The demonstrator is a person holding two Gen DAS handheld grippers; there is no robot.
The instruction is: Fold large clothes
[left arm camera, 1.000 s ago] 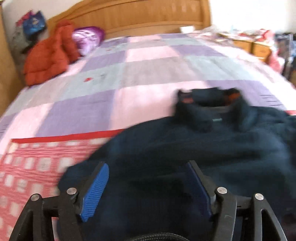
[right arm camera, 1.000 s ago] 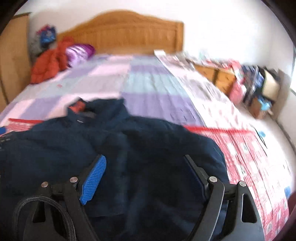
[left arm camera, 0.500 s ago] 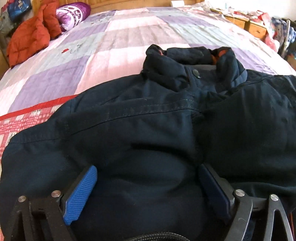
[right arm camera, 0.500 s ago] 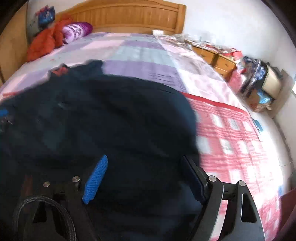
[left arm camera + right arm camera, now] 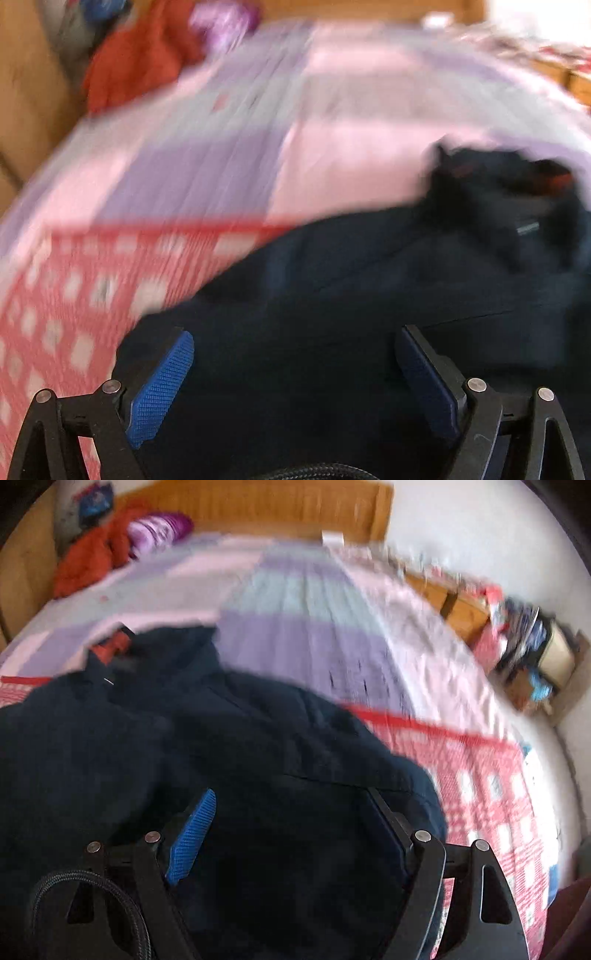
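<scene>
A large dark navy jacket (image 5: 369, 295) with an orange-lined collar (image 5: 509, 177) lies spread on the bed; it also shows in the right wrist view (image 5: 184, 746), collar (image 5: 114, 646) at the far left. My left gripper (image 5: 295, 384) is open over the jacket's left part, with nothing between its blue pads (image 5: 162, 387). My right gripper (image 5: 291, 834) is open over the jacket's right part, also empty. Both views are motion-blurred.
The bed has a pink, purple and grey checked quilt (image 5: 303, 602) and a red-and-white patterned cover (image 5: 480, 775) near me. An orange coat (image 5: 92, 561) and a purple bundle (image 5: 159, 528) lie by the wooden headboard (image 5: 258, 506). Cluttered wooden bedside furniture (image 5: 461, 605) stands at the right.
Both grippers have pulled back and up from the jacket; more of the quilt shows now. Both stay open and empty. The jacket lies much as before.
</scene>
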